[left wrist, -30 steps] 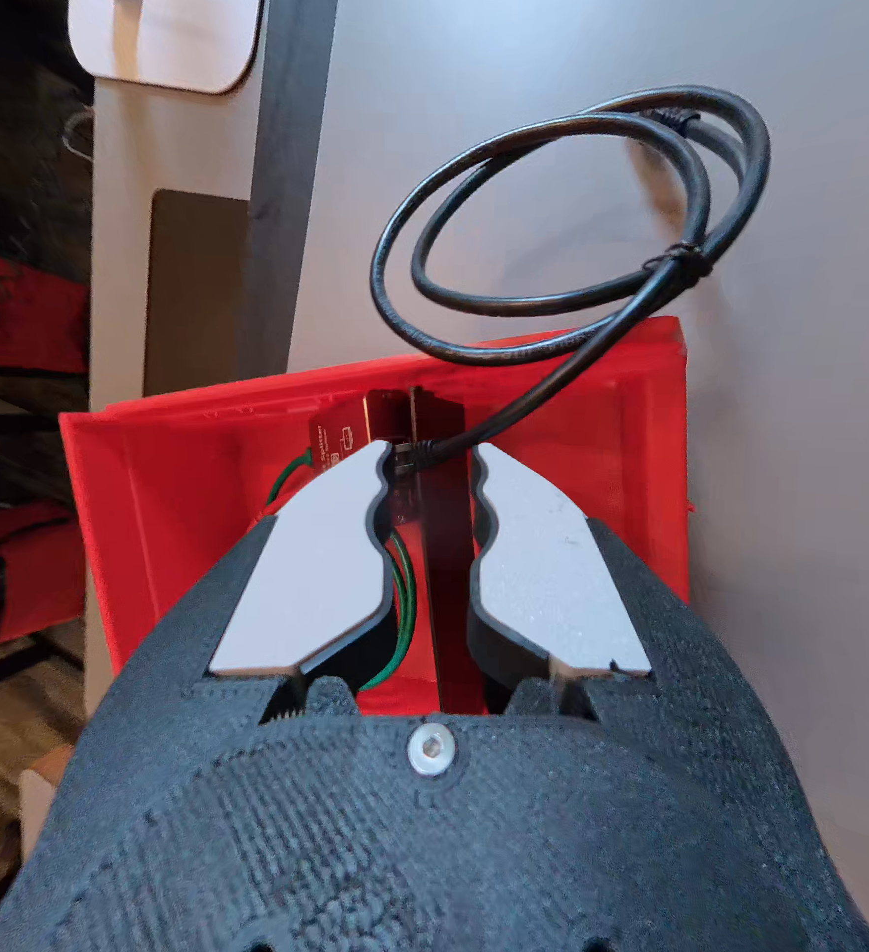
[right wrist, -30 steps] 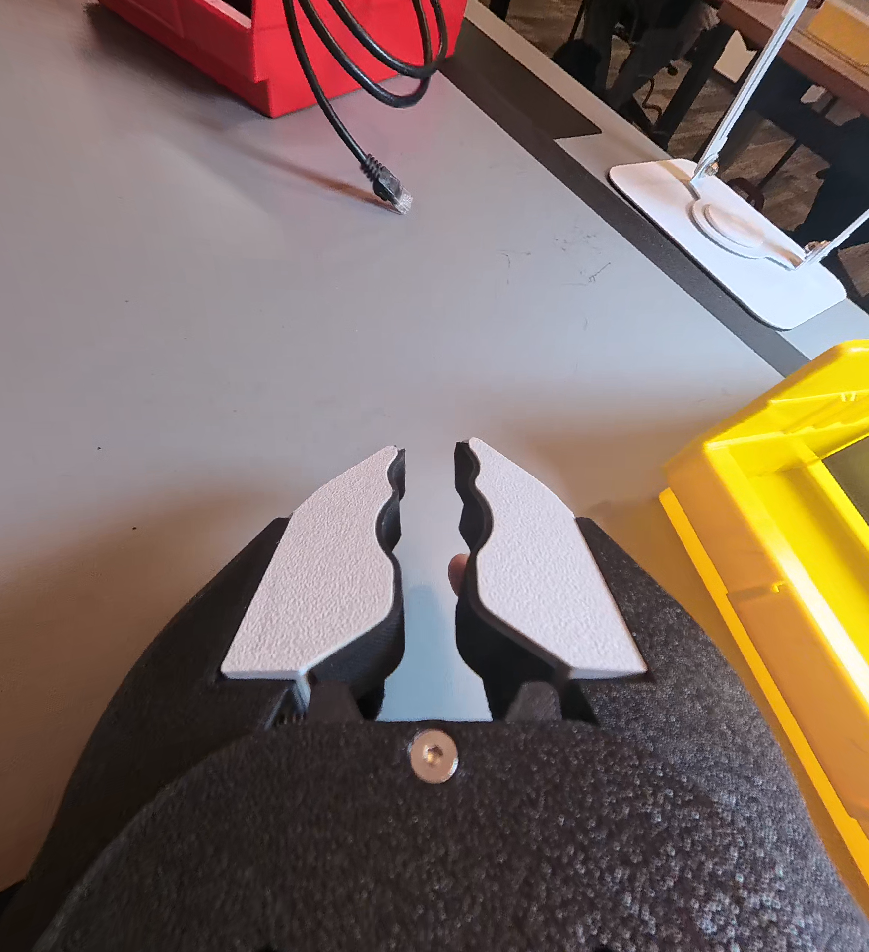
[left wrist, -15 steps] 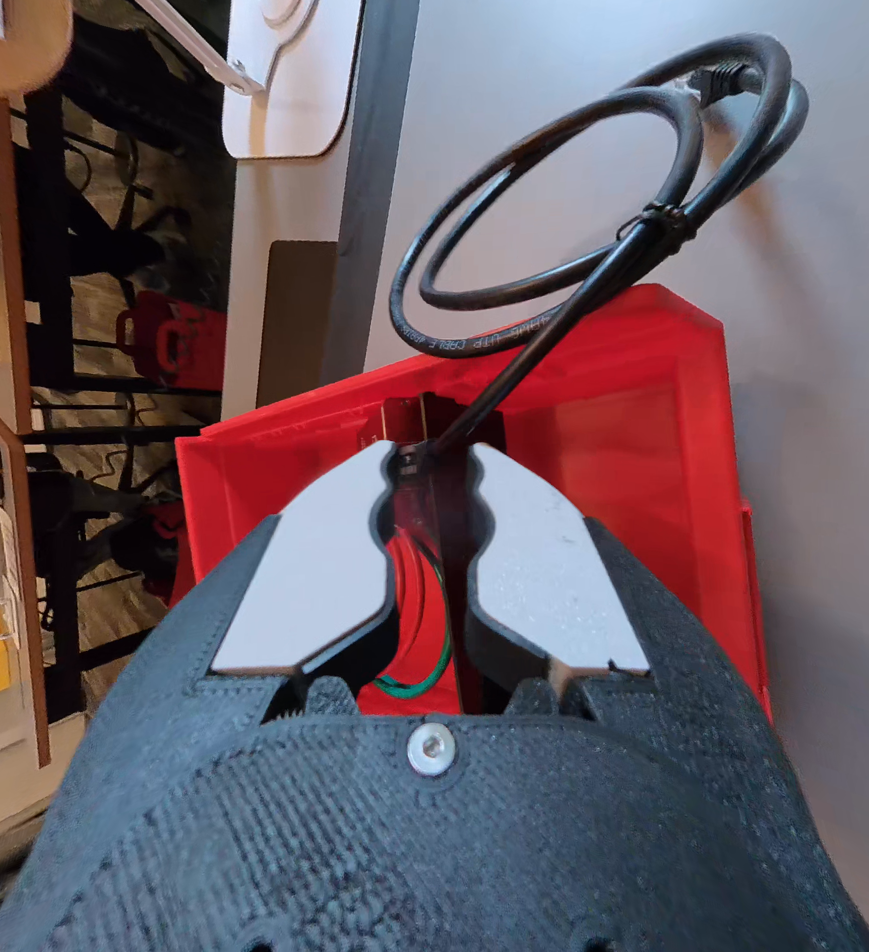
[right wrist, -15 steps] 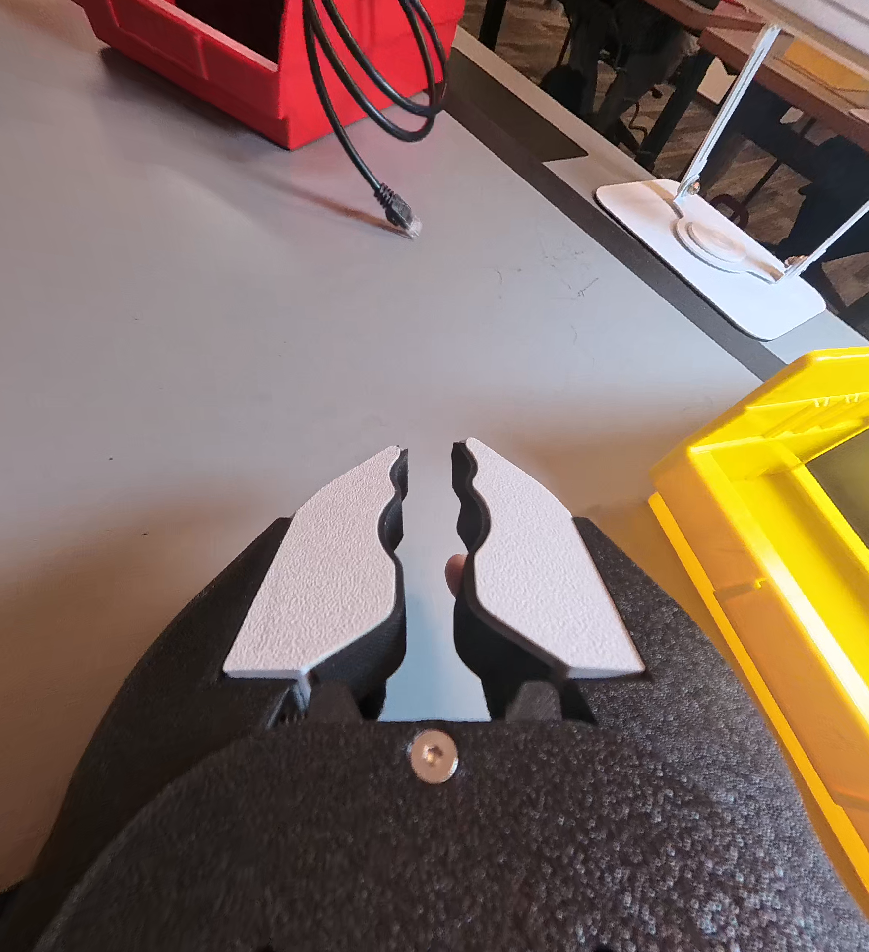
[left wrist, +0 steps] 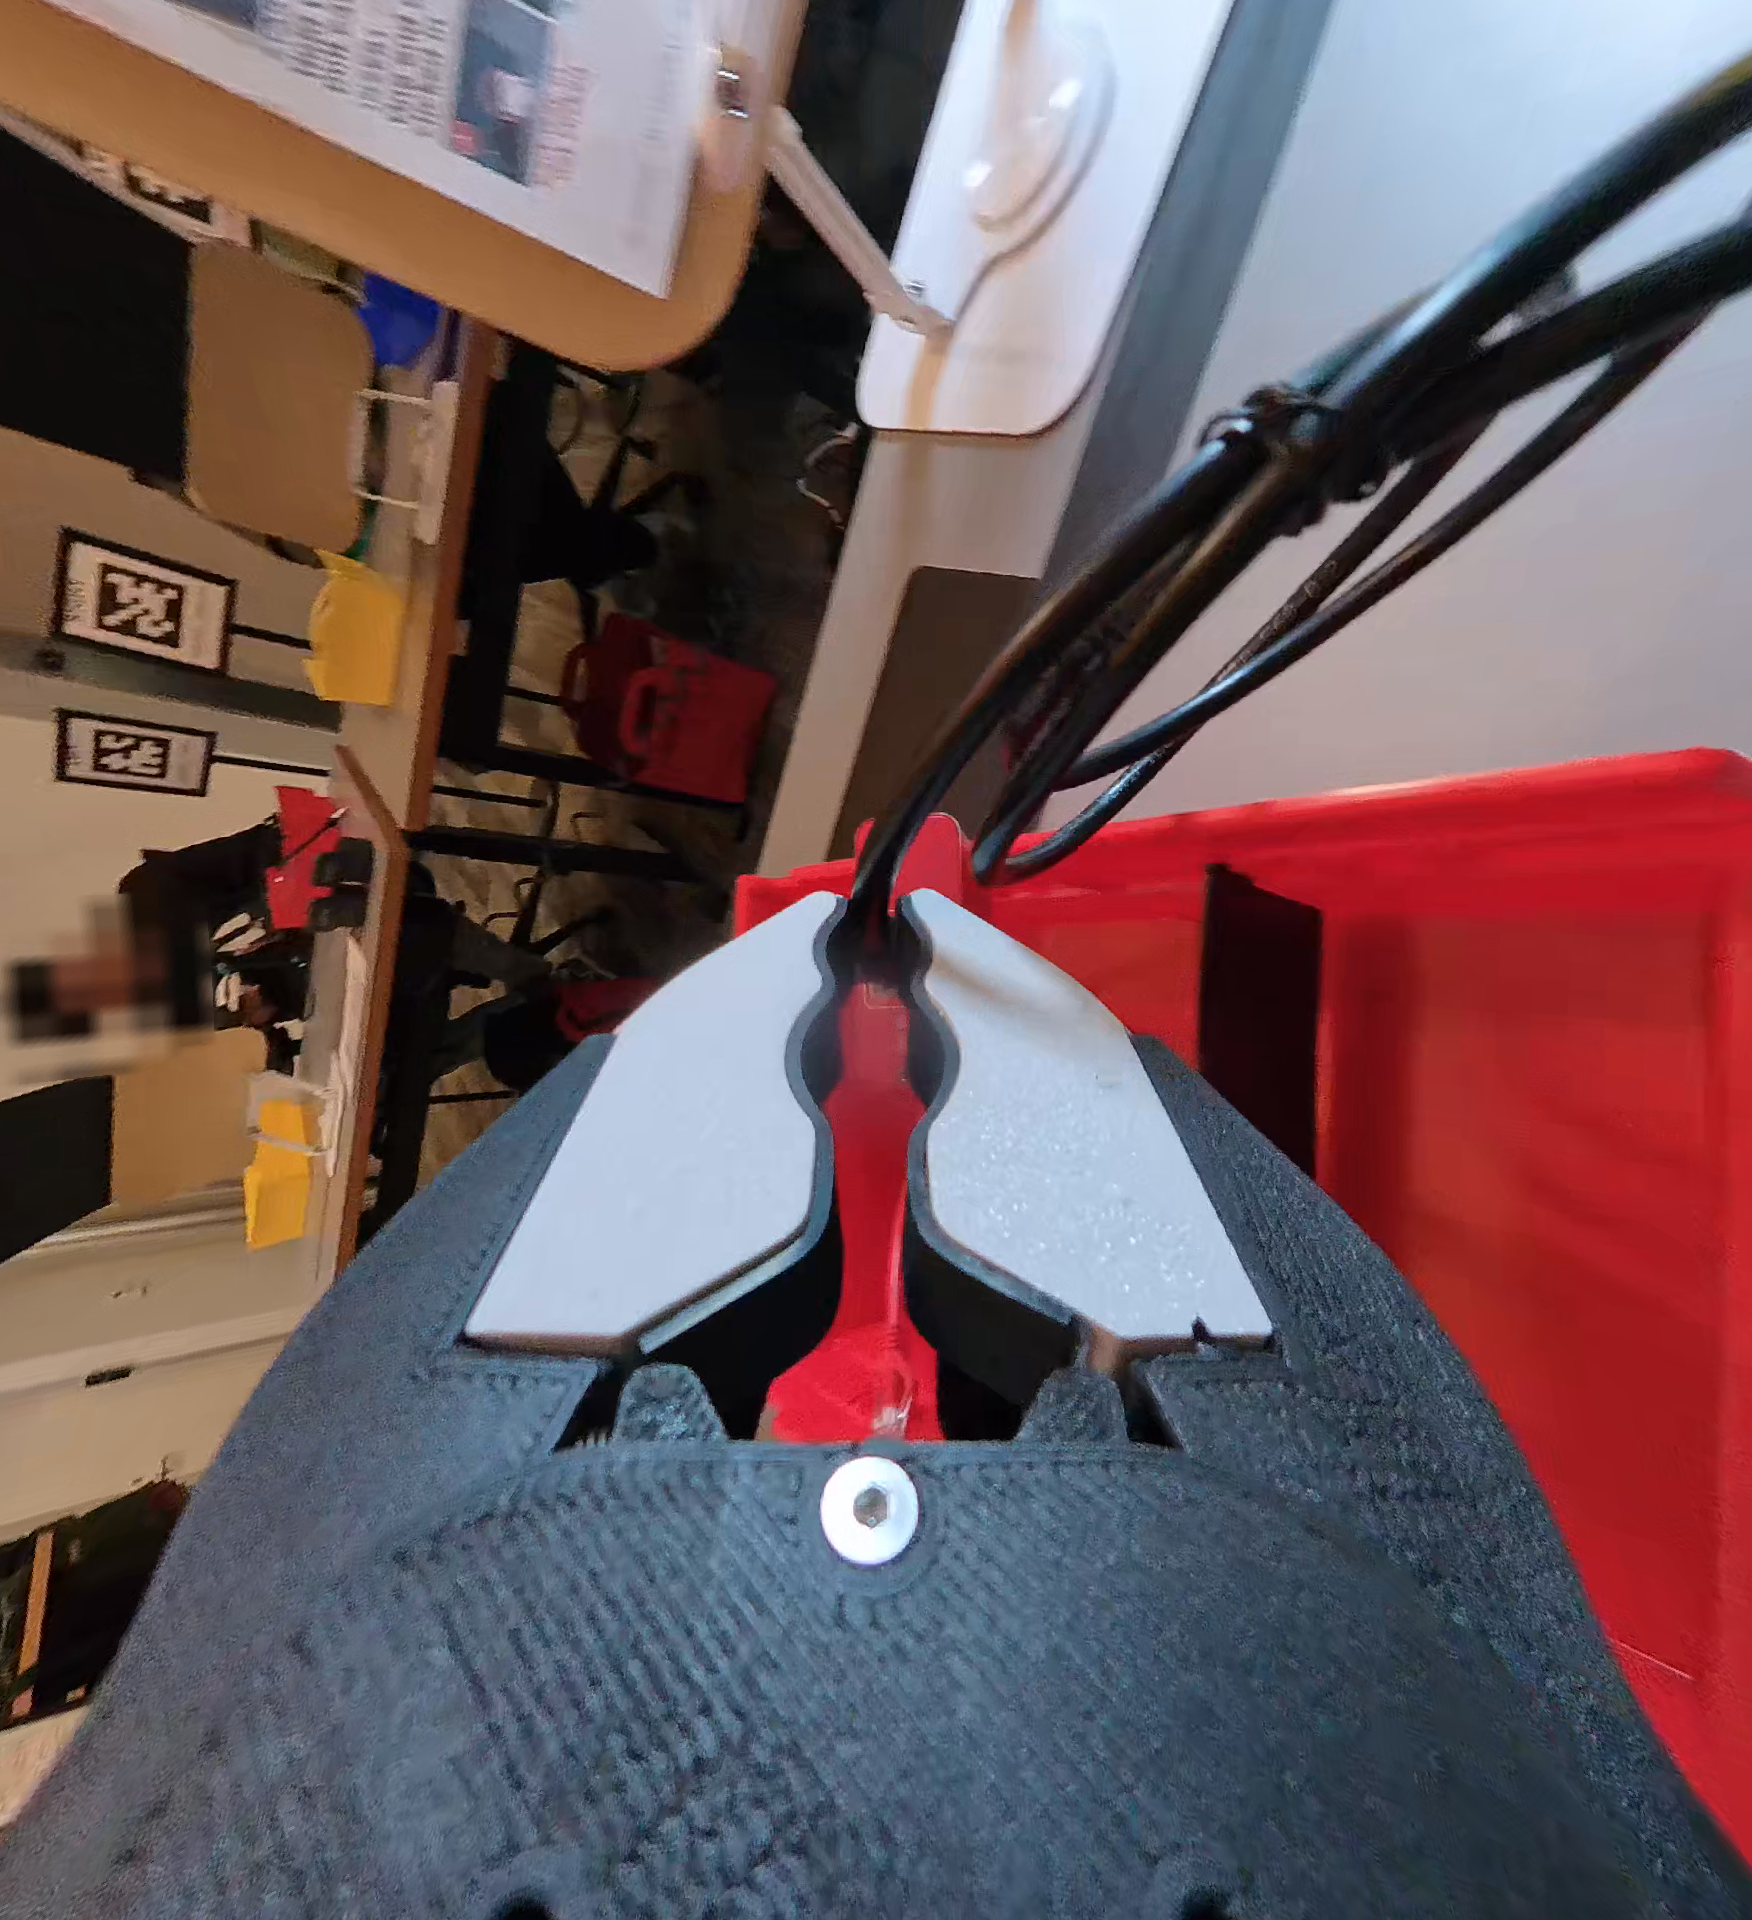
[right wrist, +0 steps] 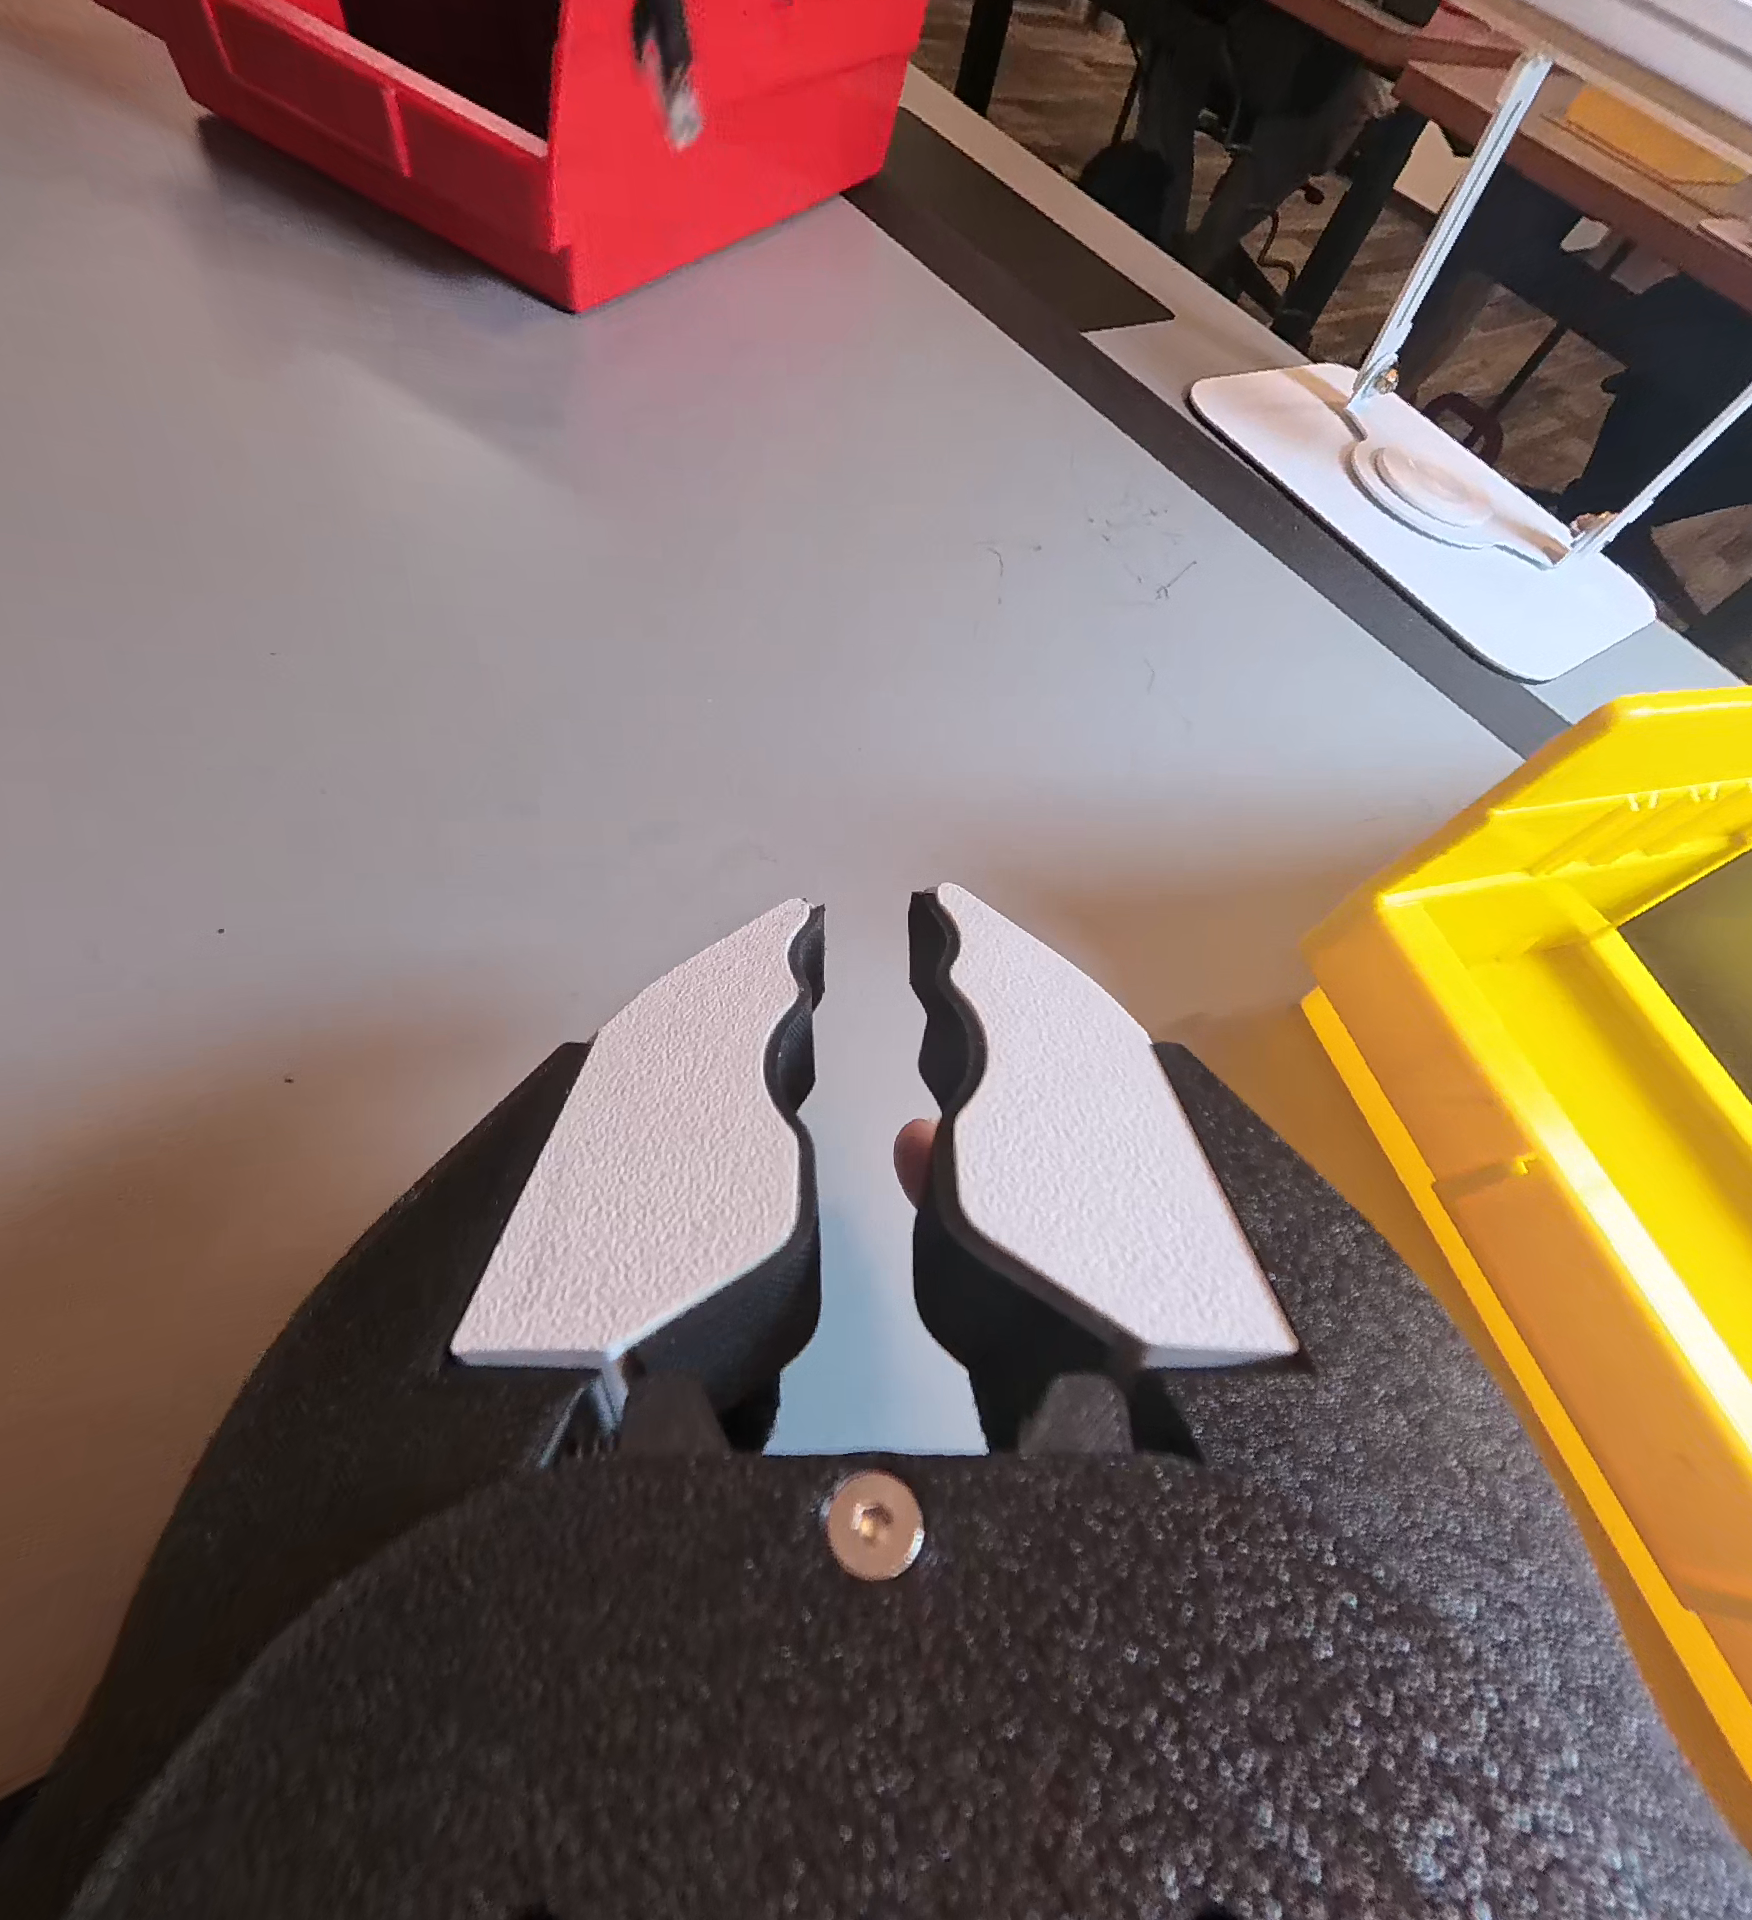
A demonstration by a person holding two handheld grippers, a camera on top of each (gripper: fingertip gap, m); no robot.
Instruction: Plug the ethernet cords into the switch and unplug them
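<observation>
My left gripper (left wrist: pixel 874 906) is shut on the black ethernet cord (left wrist: pixel 1142 582) just behind its plug and holds it above the near rim of the red bin (left wrist: pixel 1537 1091). The cord's tied coil hangs off to the upper right. In the right wrist view the cord's free plug (right wrist: pixel 670 73) dangles, blurred, over the red bin (right wrist: pixel 581 197) at the far side of the grey table (right wrist: pixel 436 623). My right gripper (right wrist: pixel 867 914) hovers low over the table, its jaws a little apart with nothing between them. The switch is not clearly in view.
A yellow bin (right wrist: pixel 1537 1091) stands close to the right of my right gripper. A white lamp base (right wrist: pixel 1423 520) sits at the table's far right edge, also in the left wrist view (left wrist: pixel 997 239). A dark upright plate (left wrist: pixel 1256 1018) stands inside the red bin. My right fingertips sit around 40 cm from my left ones. My right tips are about 40 cm from the dark upright plate (left wrist: pixel 1256 1018), my left tips only 12 cm.
My left gripper has shut on the cord and lifted it up out of the red bin. The free plug has risen off the table. My right gripper has barely moved.
</observation>
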